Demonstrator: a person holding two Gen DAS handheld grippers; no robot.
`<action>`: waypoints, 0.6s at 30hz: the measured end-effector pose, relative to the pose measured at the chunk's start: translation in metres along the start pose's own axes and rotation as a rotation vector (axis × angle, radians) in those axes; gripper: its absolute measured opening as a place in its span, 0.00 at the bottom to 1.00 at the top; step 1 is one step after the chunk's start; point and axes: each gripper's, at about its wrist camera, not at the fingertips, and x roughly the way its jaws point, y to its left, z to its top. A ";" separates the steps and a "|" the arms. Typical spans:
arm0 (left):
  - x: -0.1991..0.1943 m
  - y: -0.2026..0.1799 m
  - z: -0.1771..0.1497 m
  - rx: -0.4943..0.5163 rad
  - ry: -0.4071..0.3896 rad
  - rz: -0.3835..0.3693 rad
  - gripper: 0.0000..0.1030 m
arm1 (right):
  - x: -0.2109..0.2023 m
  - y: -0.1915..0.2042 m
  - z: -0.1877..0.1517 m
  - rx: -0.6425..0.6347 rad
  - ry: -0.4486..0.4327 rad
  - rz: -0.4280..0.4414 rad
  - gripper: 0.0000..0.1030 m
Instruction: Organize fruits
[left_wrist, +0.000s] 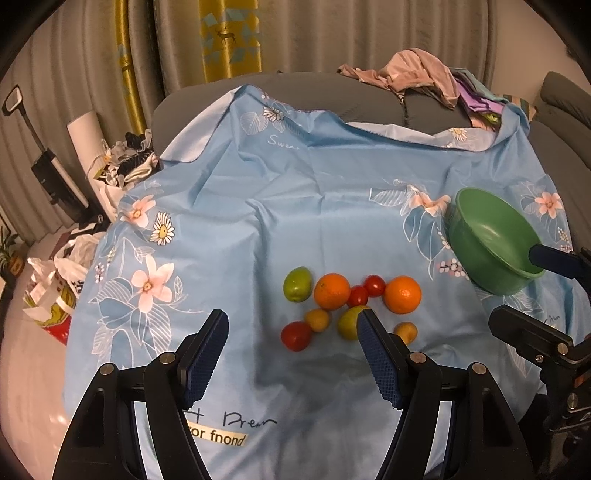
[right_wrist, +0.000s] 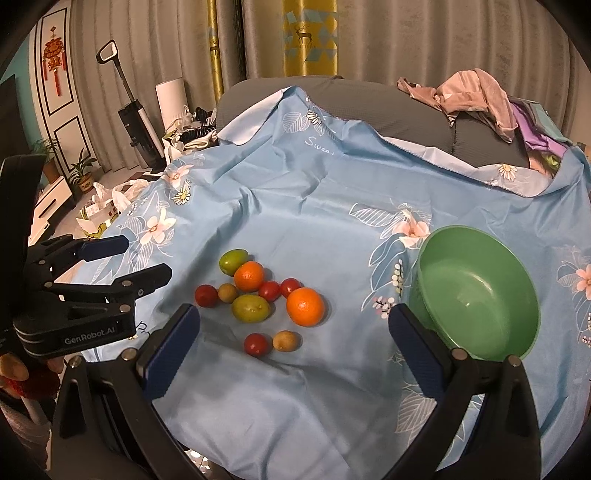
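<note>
A cluster of fruits lies on a blue flowered cloth (left_wrist: 295, 206): two oranges (left_wrist: 331, 291) (left_wrist: 402, 294), two green fruits (left_wrist: 297, 284), several small red tomatoes (left_wrist: 296, 335) and small yellowish fruits (left_wrist: 317, 319). The cluster also shows in the right wrist view (right_wrist: 258, 299). An empty green bowl (right_wrist: 480, 291) stands to the right of the fruits; it also shows in the left wrist view (left_wrist: 495, 240). My left gripper (left_wrist: 291, 325) is open and empty, just short of the fruits. My right gripper (right_wrist: 293, 321) is open and empty, with its right finger beside the bowl.
The cloth covers a grey sofa (left_wrist: 332, 92). Piled clothes (left_wrist: 424, 74) lie at the back right. Bags and clutter (left_wrist: 55, 288) sit on the floor at the left, with a vacuum (right_wrist: 136, 122) by the curtain.
</note>
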 end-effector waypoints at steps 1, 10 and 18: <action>0.000 0.000 0.000 0.000 0.000 -0.001 0.70 | 0.000 0.000 0.000 0.000 0.001 0.000 1.00; 0.009 -0.001 -0.002 -0.006 0.020 -0.014 0.70 | 0.006 0.000 -0.001 -0.002 0.011 -0.001 1.00; 0.011 0.001 -0.001 -0.007 0.027 -0.020 0.70 | 0.012 -0.002 0.001 -0.015 0.033 -0.014 1.00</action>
